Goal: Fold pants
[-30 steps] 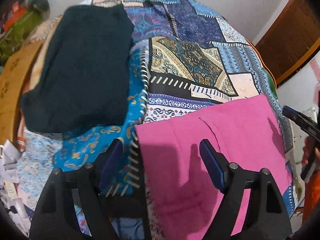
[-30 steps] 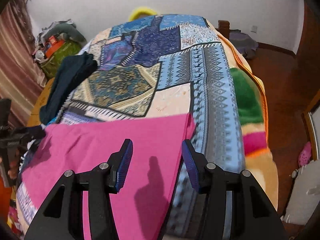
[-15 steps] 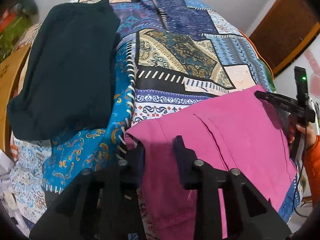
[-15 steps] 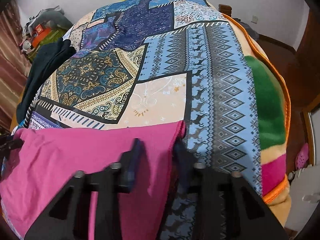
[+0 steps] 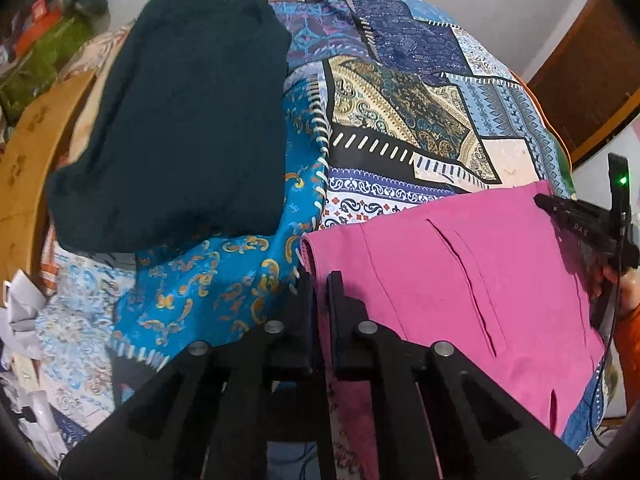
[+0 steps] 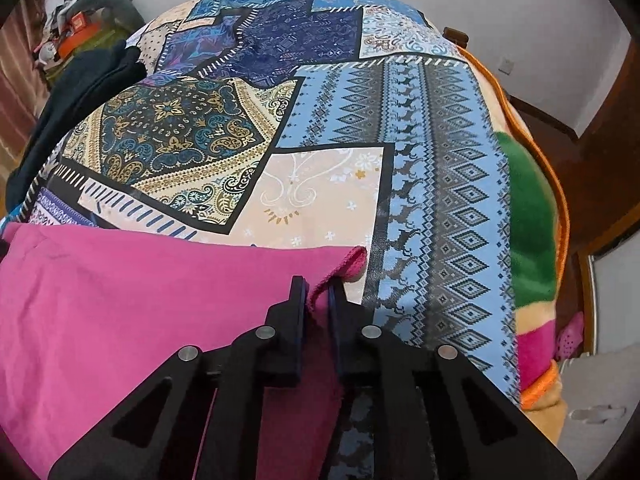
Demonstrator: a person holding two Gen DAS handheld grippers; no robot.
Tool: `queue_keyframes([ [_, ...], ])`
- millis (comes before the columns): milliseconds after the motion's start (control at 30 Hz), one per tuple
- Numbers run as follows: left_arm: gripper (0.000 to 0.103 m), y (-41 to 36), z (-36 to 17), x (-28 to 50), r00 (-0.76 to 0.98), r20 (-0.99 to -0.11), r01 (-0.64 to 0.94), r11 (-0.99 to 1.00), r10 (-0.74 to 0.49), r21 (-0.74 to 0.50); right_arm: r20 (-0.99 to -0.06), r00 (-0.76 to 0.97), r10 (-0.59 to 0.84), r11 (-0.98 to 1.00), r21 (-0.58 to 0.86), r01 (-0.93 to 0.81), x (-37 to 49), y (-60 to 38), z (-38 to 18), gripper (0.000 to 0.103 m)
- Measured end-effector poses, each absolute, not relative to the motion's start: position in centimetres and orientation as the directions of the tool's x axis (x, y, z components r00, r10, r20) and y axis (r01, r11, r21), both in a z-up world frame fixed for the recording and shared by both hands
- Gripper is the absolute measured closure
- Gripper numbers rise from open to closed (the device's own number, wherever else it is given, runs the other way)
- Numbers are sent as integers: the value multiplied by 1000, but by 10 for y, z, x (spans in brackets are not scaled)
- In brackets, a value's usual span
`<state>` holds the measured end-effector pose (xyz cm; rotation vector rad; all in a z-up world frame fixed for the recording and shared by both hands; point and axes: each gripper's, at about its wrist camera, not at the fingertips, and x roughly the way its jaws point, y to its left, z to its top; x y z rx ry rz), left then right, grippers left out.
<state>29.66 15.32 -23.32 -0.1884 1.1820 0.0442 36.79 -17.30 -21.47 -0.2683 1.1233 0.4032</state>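
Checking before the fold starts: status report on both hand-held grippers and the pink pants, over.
Left hand-held gripper shut on pink pants. Right hand-held gripper just closed on opposite corner. Dark folded garment lies clear, beside them.

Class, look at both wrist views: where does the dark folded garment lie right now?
The dark folded garment lies on the patterned bedspread, upper left in the left wrist view, apart from the pink pants; in the right wrist view it shows at the far left edge.

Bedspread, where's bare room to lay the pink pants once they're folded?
The widest bare stretch of bedspread runs beyond the pink pants, right of the dark folded garment. The left edge by the garment and clutter is crowded.
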Motion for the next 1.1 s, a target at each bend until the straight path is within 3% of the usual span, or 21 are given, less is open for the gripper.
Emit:
queue_keyframes([
  [100, 89, 152, -215, 289, 418, -908, -112, 989, -42, -97, -904, 395, 164, 891, -35, -452, 362, -171, -196, 78],
  [200, 74, 147, -193, 282, 475, -880, -96, 994, 5, -46, -868, 452, 207, 877, -40, -478, 347, -168, -168, 63],
  [267, 61, 145, -182, 280, 508, -861, -87, 996, 24, -24, -847, 470, 248, 862, -28, -506, 336, -163, -151, 62],
  [400, 48, 134, -164, 280, 564, -825, -61, 998, 45, 13, -812, 464, 353, 824, 35, -566, 317, -147, -123, 49],
  [567, 32, 116, -159, 284, 586, -809, -7, 999, 38, 42, -806, 396, 441, 765, 106, -635, 303, -112, -122, 47],
  [900, 25, 99, -210, 296, 429, -904, 56, 998, 3, 30, -902, 160, 400, 658, 161, -736, 282, -55, -183, 45],
  [1033, 24, 95, -234, 293, 350, -937, 83, 996, 5, 37, -926, 122, 357, 645, 151, -749, 272, -55, -203, 30],
  [1100, 20, 96, -238, 287, 355, -935, 85, 996, 8, 41, -924, 112, 366, 662, 174, -729, 271, -63, -204, 28],
])
